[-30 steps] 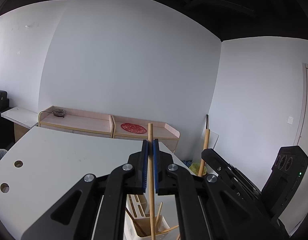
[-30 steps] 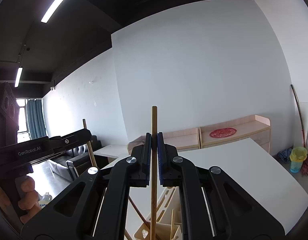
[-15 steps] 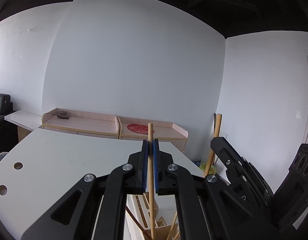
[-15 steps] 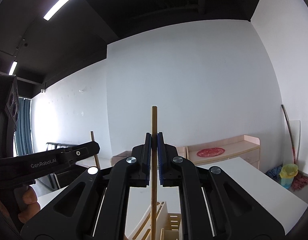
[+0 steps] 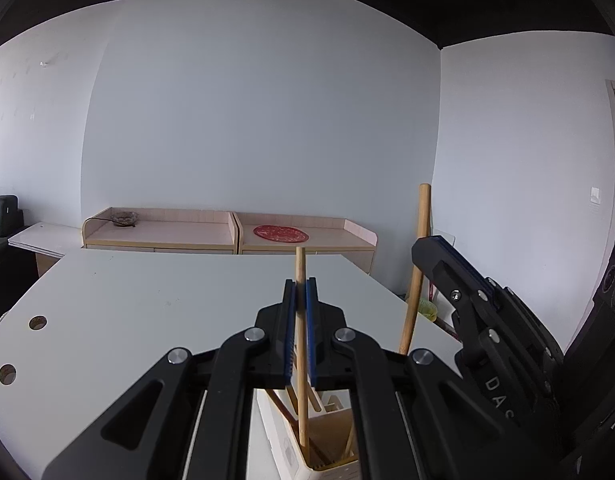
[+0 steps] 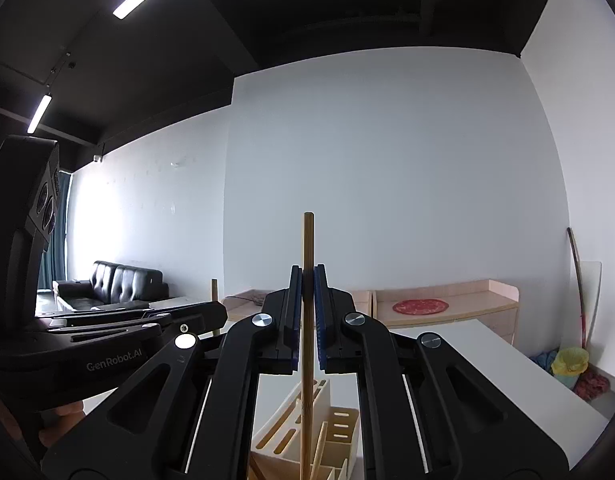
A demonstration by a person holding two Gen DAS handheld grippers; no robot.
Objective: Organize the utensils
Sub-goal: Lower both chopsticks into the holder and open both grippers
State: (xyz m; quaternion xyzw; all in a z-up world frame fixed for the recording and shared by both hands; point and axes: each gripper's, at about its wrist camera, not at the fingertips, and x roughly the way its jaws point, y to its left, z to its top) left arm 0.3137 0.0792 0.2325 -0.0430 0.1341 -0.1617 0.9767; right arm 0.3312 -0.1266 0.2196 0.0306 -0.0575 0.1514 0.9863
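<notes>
Both chopsticks (image 5: 301, 344) sank toward the holder (image 6: 331, 420); sofa (image 6: 123, 284) right-view only.

A: Where is it crowded?
B: Over the slotted utensil holder (image 5: 315, 446): upright wooden sticks (image 5: 301, 344), and the right tool (image 5: 447, 264) close alongside.
A: Free room?
B: The white bench (image 5: 147, 312) lies bare leftward.

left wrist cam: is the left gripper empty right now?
No, the left gripper is shut on a wooden stick that stands upright between its blue pads, its lower end down in the white holder.
</notes>
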